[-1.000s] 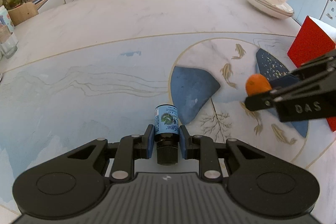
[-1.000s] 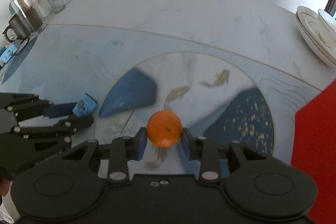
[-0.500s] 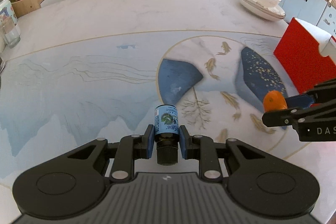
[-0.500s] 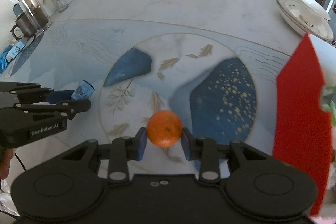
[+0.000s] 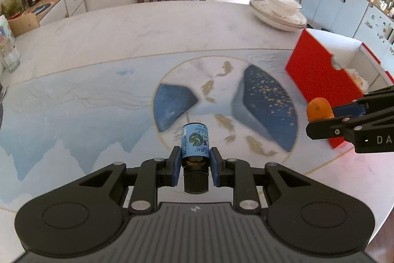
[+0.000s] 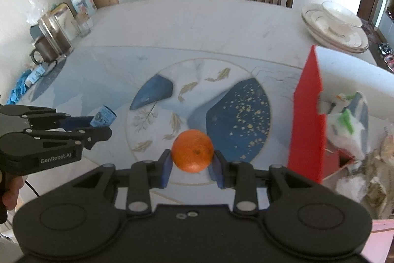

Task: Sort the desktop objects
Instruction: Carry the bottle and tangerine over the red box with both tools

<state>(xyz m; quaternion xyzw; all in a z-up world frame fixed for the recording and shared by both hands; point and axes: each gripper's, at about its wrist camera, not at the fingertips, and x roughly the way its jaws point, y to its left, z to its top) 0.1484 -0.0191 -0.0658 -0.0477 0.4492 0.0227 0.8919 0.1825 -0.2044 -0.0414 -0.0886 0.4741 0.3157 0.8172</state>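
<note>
Both tools have lifted toward the red box (image 6: 306,120), left tool (image 5: 195,165) clamping the bottle (image 5: 195,141), right tool (image 6: 192,165) the orange (image 6: 192,154).

I see a round marble-look table (image 5: 152,26) with a painted top: pale blue mountains on my left and a gold-ringed circle in the middle with dark blue shapes and small fish. A stack of white plates (image 5: 278,16) with a bowl on top sits at the far right edge. A red box (image 5: 320,75) stands open on the right side. At the left edge I see a glass jar (image 6: 53,37), a brown mug (image 6: 43,52) and a drinking glass (image 6: 82,25).
</note>
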